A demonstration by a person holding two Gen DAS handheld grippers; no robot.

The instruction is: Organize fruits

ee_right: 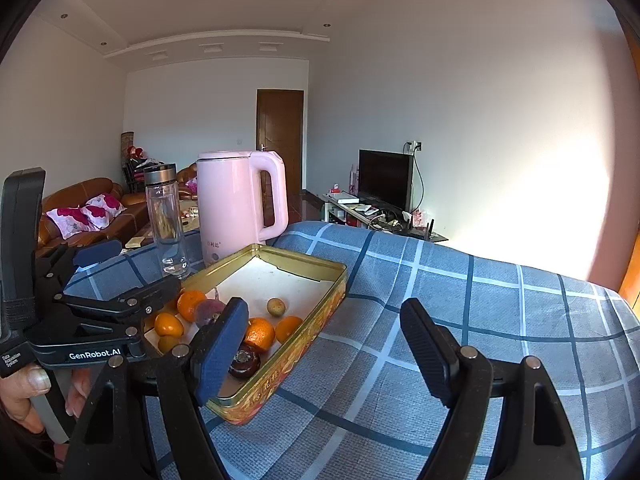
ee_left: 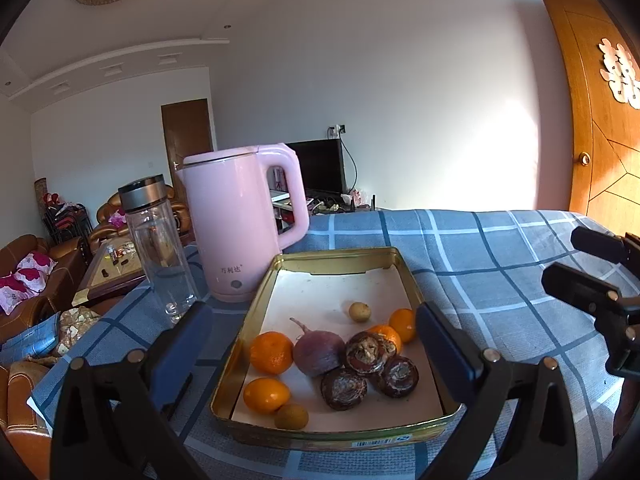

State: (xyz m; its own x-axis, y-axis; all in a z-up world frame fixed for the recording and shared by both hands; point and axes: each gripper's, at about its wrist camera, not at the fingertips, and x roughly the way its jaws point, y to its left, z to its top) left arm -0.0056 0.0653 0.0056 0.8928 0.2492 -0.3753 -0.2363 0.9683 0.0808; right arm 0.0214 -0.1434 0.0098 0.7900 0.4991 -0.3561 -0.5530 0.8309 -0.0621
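A gold-rimmed tin (ee_left: 332, 438) lies on the blue checked cloth. It holds several oranges (ee_left: 271, 352), a purple root-like fruit (ee_left: 318, 354), three dark brown chestnut-like pieces (ee_left: 344, 388) and two small tan longans (ee_left: 359, 311). My left gripper (ee_left: 314, 314) is open wide, its fingers standing on either side of the tin's near end, and no pad touches any fruit. My right gripper (ee_right: 324, 312) is open over bare cloth just right of the tin (ee_right: 304, 340), with nothing between its fingers. In the right wrist view the left gripper (ee_right: 146, 266) hides part of the fruit.
A pink kettle (ee_left: 240, 220) and a clear glass bottle (ee_left: 160, 248) stand behind the tin at the left. Checked cloth (ee_right: 480, 320) stretches away to the right. A hand (ee_right: 24, 392) holds the left gripper's handle. The table's left edge drops toward sofas.
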